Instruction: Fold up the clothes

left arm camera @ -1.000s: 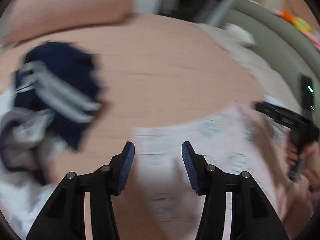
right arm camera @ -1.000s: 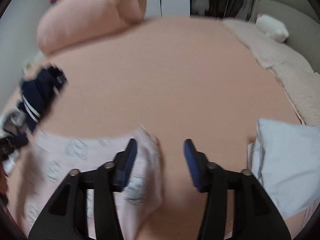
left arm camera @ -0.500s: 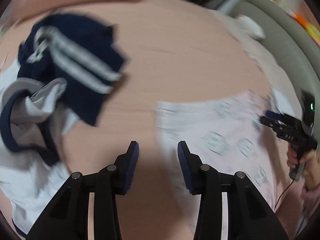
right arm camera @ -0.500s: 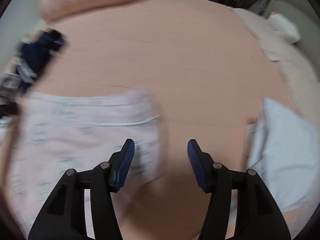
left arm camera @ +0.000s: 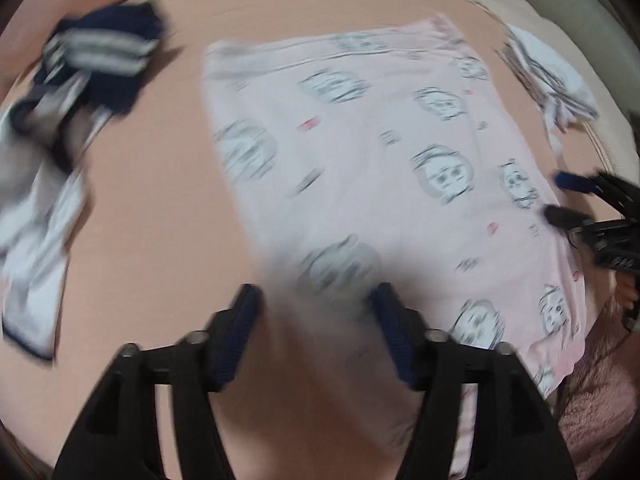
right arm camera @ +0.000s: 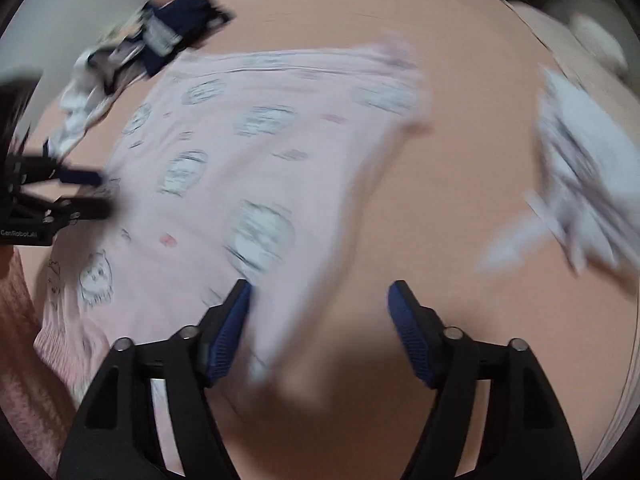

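**Pink cotton laid flat, both grippers letting go**

Pink printed fabric, a thin garment (left arm camera: pixel 360 152) with grey cartoon faces, lies spread on the peach bedsheet (left arm camera: pixel 152 240), between the navy-and-white striped clothes (left arm camera: pixel 100 52) on one side and a pale crumpled piece (left arm camera: pixel 552 72) on the other. It looks light, limp and quick to wrinkle, so it should drape and slide easily over the sheet and will not hold a crease unless pressed down. The best holds, to my eye, are the two near corners of its edge, one per gripper, pinched well in so that the thin cloth does not slip out when lifted for the fold.

The left gripper (left arm camera: pixel 316 320) has its jaws spreading apart at the garment's near left edge; the cloth lies under and between the blue pads (left arm camera: pixel 240 328), but they do not press on it. The right gripper (right arm camera: pixel 320 320) is likewise opening over the garment's right edge, its left pad at the cloth and nothing pinched.

A second ago the garment sat bunched close to the grippers, showing only a strip, and the jaws stood narrower. Now it is drawn out across the sheet, much more of the print shows, and both cameras look more steeply down. Heavy blur marks both views, so fine edge detail cannot be read.
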